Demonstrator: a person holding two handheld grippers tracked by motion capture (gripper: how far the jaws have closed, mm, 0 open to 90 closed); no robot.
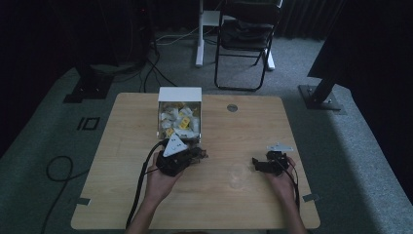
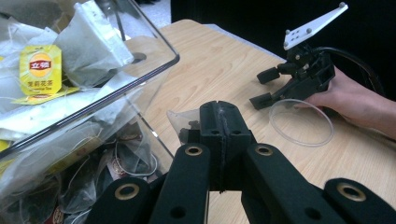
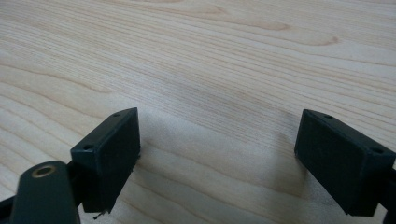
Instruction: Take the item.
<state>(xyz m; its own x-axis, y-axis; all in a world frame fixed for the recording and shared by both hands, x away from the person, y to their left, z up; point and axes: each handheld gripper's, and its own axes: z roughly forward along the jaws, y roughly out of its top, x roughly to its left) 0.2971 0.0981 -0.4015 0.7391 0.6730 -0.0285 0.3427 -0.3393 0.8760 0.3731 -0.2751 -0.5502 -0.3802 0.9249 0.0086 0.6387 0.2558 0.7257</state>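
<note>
The left hand (image 1: 158, 183) holds the left tongs (image 2: 219, 122) low over the tabletop (image 1: 234, 204), just in front of the box (image 1: 179, 95). Its jaws are pressed together on a teabag (image 2: 183, 123), whose pale corner sticks out at their left side. The right tongs (image 3: 217, 154) are held by the right hand (image 1: 282, 183) on the right side of the tabletop, well apart from the left ones; the jaws stand wide, with bare wood between them. In the left gripper view, a clear ring (image 2: 301, 122) lies flat on the wood just before the right tongs. The clear box, next to the left tongs, is full of teabags; 1 has a yellow tag (image 2: 40, 67). Farther off, behind the tabletop, a folding chair (image 1: 243, 39) stands on the grey floor (image 1: 350, 146).
</note>
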